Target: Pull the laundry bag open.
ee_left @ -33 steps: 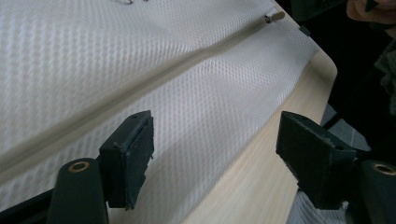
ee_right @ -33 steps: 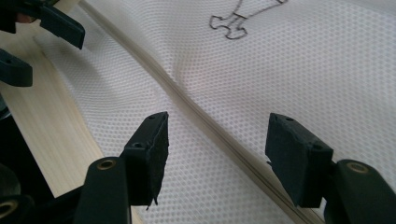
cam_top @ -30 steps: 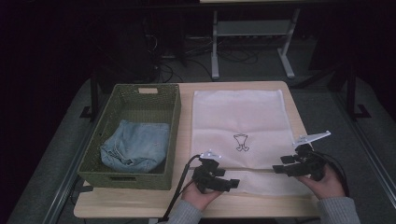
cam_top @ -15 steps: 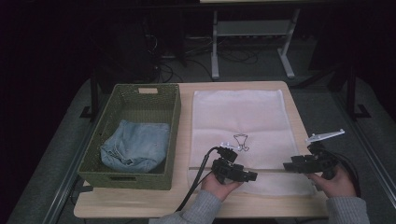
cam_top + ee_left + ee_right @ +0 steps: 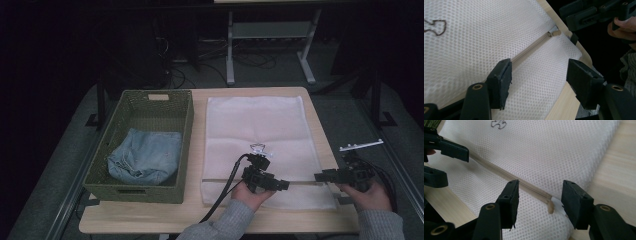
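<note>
White mesh laundry bag (image 5: 260, 142) lies flat on the wooden table (image 5: 150, 222), just right of the green woven basket (image 5: 142, 145) that holds a folded piece of blue denim (image 5: 142, 156). Its beige zipper (image 5: 511, 178) runs across the near end of the bag and appears closed, with the zipper pull (image 5: 550, 207) resting at the bag's right edge.

Your right gripper (image 5: 539, 198) hangs just above that pull, jaws apart, one on each side of the zipper's end. Your left gripper (image 5: 539, 73) also has its jaws apart; one jaw sits at the zipper line farther along, the other over the table edge, and neither clamps anything.

Judged from this, you are in the approach step for opening the bag. Next, lower the right gripper until the pull lies between the pads, then close on it. Pin the mesh beside the zipper with the left gripper so the bag does not slide when you draw the pull along.
</note>
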The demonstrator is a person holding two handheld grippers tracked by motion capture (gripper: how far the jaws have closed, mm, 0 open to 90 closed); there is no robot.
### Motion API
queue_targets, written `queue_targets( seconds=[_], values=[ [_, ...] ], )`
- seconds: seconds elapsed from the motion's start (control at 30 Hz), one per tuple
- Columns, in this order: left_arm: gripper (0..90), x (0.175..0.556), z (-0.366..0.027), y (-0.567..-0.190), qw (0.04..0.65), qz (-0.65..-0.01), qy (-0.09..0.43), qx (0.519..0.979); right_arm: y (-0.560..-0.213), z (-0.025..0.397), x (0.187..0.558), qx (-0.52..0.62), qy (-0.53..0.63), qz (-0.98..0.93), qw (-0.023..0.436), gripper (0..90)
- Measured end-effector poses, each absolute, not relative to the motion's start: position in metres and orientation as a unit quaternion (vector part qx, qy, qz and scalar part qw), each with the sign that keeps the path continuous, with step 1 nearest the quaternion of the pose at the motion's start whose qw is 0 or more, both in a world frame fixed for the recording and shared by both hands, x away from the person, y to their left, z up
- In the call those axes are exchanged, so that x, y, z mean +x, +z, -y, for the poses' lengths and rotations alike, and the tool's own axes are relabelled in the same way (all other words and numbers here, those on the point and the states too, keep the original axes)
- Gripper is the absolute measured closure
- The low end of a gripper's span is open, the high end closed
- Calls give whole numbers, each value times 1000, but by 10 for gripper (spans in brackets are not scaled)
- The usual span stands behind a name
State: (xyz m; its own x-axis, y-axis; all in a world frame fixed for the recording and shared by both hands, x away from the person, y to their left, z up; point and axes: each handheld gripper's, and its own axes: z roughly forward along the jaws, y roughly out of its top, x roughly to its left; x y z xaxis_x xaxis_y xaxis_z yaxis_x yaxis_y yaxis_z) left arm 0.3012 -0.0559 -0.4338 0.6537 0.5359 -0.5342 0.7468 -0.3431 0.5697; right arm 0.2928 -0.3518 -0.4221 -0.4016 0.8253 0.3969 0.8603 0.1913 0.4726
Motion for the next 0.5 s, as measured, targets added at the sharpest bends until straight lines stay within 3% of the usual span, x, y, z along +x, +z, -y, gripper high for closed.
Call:
queue_targets(
  seconds=[0.5],
  values=[
    [501, 316, 96, -441, 399, -392, -158, 814, -437, 380, 294, -600, -321, 731, 62, 498]
  ],
)
